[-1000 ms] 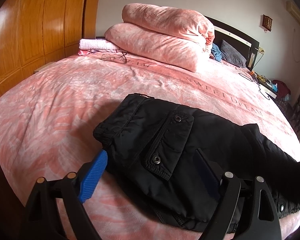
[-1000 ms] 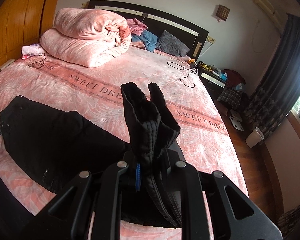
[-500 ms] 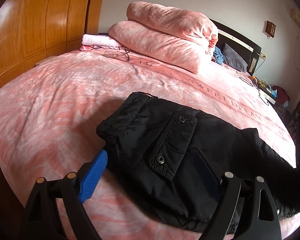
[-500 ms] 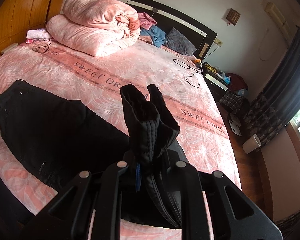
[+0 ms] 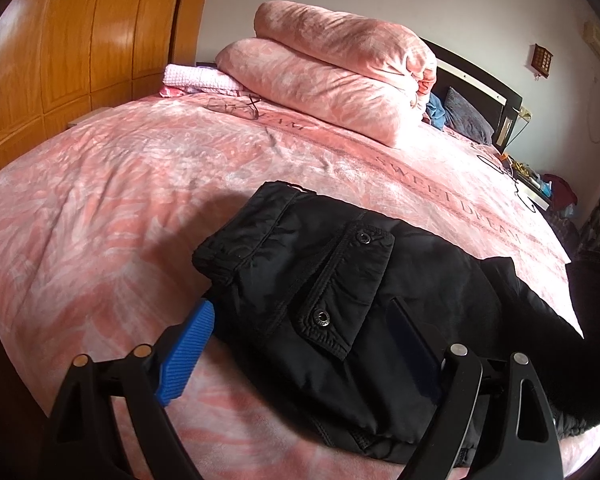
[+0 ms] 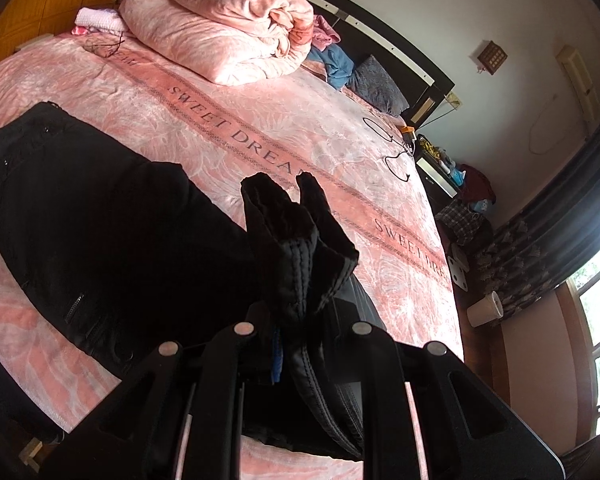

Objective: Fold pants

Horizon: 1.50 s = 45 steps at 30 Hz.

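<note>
Black padded pants [image 5: 324, 292] lie lengthwise on the pink bed, waist end with a snap-flap pocket toward the left gripper. My left gripper [image 5: 300, 344] is open, its blue pad [image 5: 186, 354] at the waist edge and the other finger over the fabric. In the right wrist view the pants [image 6: 100, 224] stretch across the bed. My right gripper [image 6: 300, 332] is shut on the pants' leg cuffs [image 6: 296, 240], which stand up above the jaws, lifted off the bed.
The bed [image 5: 100, 200] has a pink "SWEET DREAM" cover. A folded pink duvet [image 5: 332, 80] and pink towel [image 5: 196, 80] lie near the headboard [image 6: 400, 52]. Wooden wardrobe [image 5: 60, 60] at left. Nightstand, cables, curtain and a white cup [image 6: 484, 310] on the right.
The right gripper has moved the held cuffs up and toward the waist, tilting its view. The left gripper has stayed open at the waist, shifting only slightly.
</note>
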Each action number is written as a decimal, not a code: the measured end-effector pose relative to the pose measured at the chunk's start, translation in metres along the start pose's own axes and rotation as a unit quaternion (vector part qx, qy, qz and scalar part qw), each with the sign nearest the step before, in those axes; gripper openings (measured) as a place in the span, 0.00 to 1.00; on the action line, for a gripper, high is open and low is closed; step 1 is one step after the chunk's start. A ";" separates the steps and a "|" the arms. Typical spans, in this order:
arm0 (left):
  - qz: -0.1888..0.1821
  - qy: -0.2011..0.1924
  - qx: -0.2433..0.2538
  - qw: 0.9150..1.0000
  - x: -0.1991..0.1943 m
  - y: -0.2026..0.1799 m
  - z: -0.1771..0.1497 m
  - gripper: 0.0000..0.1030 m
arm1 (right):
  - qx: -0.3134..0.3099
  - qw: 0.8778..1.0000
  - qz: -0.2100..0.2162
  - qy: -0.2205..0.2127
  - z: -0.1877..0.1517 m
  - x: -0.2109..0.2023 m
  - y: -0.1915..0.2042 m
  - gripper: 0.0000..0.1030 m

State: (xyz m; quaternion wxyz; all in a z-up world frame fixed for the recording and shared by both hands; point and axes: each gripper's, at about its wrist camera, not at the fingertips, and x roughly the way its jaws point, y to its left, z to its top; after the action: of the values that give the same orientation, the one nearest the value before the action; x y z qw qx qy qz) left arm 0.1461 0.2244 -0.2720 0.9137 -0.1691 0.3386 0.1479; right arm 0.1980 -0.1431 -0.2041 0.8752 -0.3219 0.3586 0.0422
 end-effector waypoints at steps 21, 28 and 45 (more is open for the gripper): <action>-0.008 0.002 -0.011 1.000 0.000 0.004 -0.002 0.86 | -0.182 0.976 -0.117 0.006 -0.041 0.048 0.128 0.14; -0.009 0.000 -0.011 1.000 -0.001 0.004 -0.003 0.87 | -0.185 0.977 -0.100 0.020 -0.046 0.058 0.136 0.14; -0.006 -0.003 0.025 1.000 -0.007 -0.011 -0.005 0.88 | -0.042 0.985 0.147 0.084 -0.015 0.025 0.084 0.85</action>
State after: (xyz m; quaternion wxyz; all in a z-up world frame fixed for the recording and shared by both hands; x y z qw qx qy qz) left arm 0.1430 0.2114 -0.2686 0.9197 -0.1480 0.3380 0.1341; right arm 0.1819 -0.0890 -0.2732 0.8120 -0.3044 0.4720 0.1588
